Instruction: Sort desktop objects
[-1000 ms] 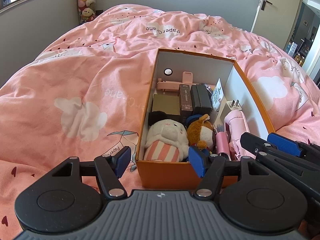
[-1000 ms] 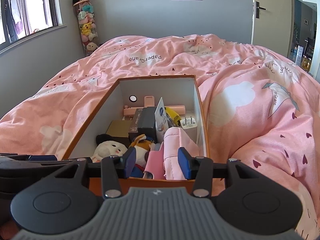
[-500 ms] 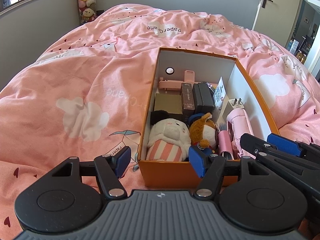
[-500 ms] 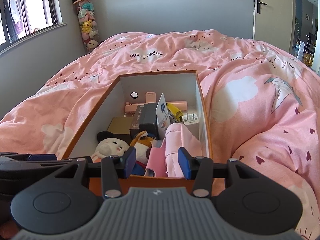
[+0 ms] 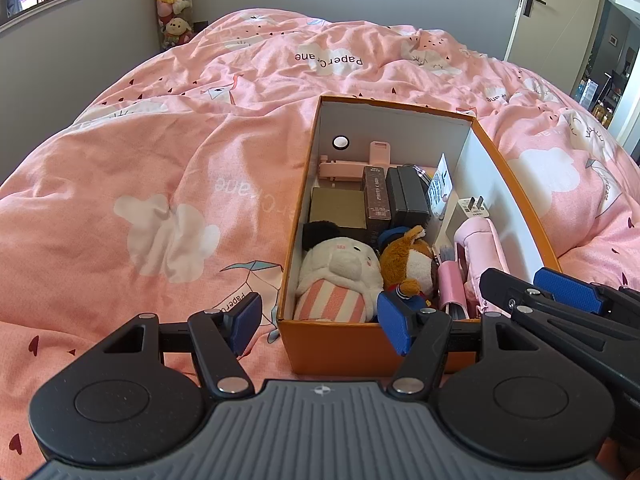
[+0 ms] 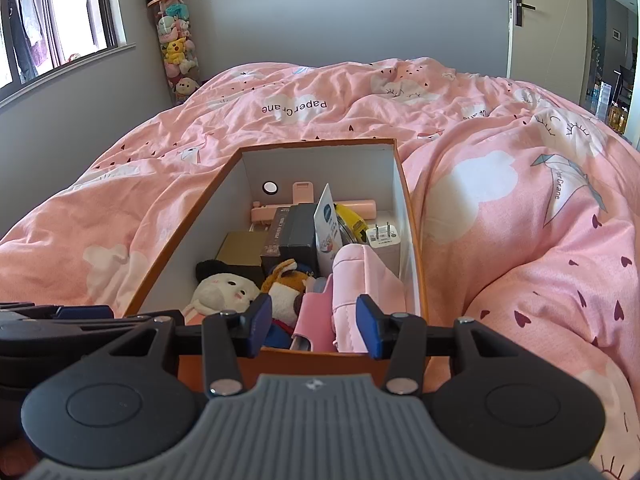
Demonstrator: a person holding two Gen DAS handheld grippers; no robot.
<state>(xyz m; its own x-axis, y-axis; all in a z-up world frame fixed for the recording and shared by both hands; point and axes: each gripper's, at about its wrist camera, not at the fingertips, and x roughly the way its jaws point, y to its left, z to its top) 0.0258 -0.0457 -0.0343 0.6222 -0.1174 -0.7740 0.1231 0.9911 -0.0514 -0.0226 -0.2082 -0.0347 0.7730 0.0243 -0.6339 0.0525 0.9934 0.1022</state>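
Right wrist view puts the pink pouch (image 6: 360,276) straight ahead of my right gripper (image 6: 312,326), just past the near wall of the orange box (image 6: 412,216), in its near right corner. Its long axis runs away from me along the box's right wall, near end toward my fingers and far end toward the white plug (image 6: 382,240); a smaller pink roll (image 6: 314,316) lies beside it on the left with the same heading. My right jaws stand partly open with nothing between the pads, hovering above the near rim, and the pouch sits in line with the gap, so I judge a short push forward and down would bring them over it. Across its narrow width is how I would take it, since the jaws already straddle that direction. Left of the pouch come the brown plush (image 6: 286,284) and the white plush (image 6: 224,292), then the dark cases (image 6: 298,232) and the tan carton (image 6: 240,248) further back, with a pink stand (image 6: 304,196) against the far wall. From the left wrist view my left gripper (image 5: 320,320) is also open and empty, spread wider, its pads either side of the box's near left corner, with the white plush (image 5: 340,276) ahead of it. The pouch (image 5: 482,244) lies off to its right, so my right hand is the nearer one. All of it rests on the pink quilt (image 5: 160,184).
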